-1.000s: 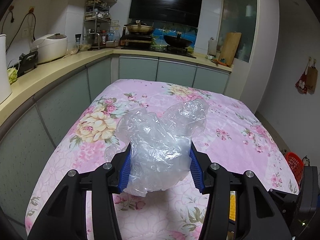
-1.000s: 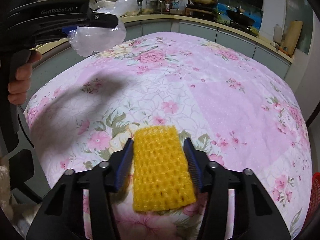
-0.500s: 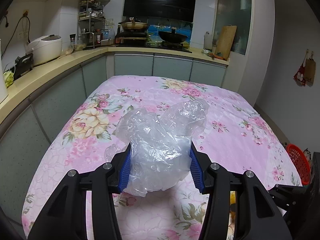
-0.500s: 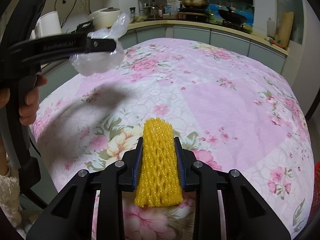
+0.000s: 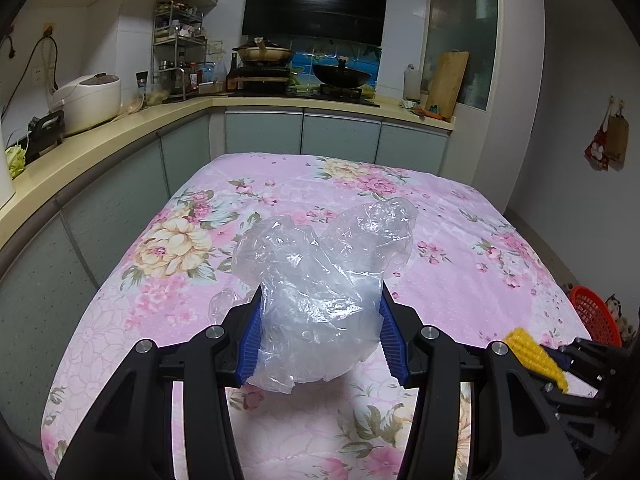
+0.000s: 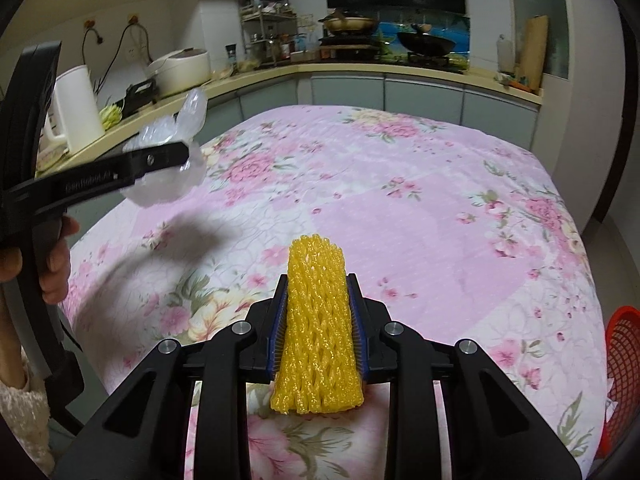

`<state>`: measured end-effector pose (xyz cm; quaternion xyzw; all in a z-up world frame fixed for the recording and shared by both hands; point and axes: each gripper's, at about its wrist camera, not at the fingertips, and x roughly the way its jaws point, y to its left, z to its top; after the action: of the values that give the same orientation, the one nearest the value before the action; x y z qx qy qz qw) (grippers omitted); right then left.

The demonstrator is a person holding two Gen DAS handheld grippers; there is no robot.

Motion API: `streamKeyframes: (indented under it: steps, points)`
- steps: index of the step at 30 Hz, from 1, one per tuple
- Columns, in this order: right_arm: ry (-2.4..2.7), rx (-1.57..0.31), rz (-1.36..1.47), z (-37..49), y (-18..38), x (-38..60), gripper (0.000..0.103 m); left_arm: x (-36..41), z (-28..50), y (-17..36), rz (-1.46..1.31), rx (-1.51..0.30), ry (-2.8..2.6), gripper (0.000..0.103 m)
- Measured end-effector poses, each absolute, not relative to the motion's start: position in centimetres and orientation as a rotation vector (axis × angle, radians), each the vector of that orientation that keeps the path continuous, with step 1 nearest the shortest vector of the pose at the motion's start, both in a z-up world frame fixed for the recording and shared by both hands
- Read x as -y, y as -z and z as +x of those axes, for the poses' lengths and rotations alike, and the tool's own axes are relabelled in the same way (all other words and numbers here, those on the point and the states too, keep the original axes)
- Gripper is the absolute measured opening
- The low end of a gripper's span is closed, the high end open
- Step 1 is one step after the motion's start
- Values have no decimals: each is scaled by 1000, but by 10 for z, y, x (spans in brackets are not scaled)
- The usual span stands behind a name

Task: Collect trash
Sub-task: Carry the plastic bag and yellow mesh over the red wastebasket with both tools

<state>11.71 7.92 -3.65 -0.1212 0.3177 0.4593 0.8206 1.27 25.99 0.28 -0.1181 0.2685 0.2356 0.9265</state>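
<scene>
A crumpled clear bag (image 5: 320, 292) is clamped between the blue pads (image 5: 250, 340) of the left gripper (image 5: 320, 336) and is held above the cloth (image 5: 460, 280), a pink floral one spread over the table; the grip and the bag's shape are unchanged from a second ago, though more of the counter (image 5: 120, 128) and the wall at the right is now taken in by the left view. A yellow foam net (image 6: 316, 320) is squeezed between the pads of the right gripper (image 6: 318, 328). A second ago the net was lying flat and wide on the cloth between spread jaws; since then the jaws have been closed on it, so that it is now pressed into a tall narrow roll and is carried clear of the cloth, its lower end hanging just above the flowers. In the left view the net (image 5: 534, 356) is seen at the lower right, higher in the frame than half a second ago. In the right view the left gripper (image 6: 156, 160) with its bag (image 6: 172, 148) is seen at the upper left, lower and further to the right than before, its handle grasped by a hand (image 6: 56, 256). A red basket (image 6: 618, 380) is seen past the right edge of the table, below cloth level
</scene>
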Motion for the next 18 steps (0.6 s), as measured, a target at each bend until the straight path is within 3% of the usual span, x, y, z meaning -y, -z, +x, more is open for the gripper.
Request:
streamKeyframes:
  steps: [18]
  points:
    - [-732, -624, -90, 183, 0, 25, 27, -170, 87, -6, -170, -574, -233, 48]
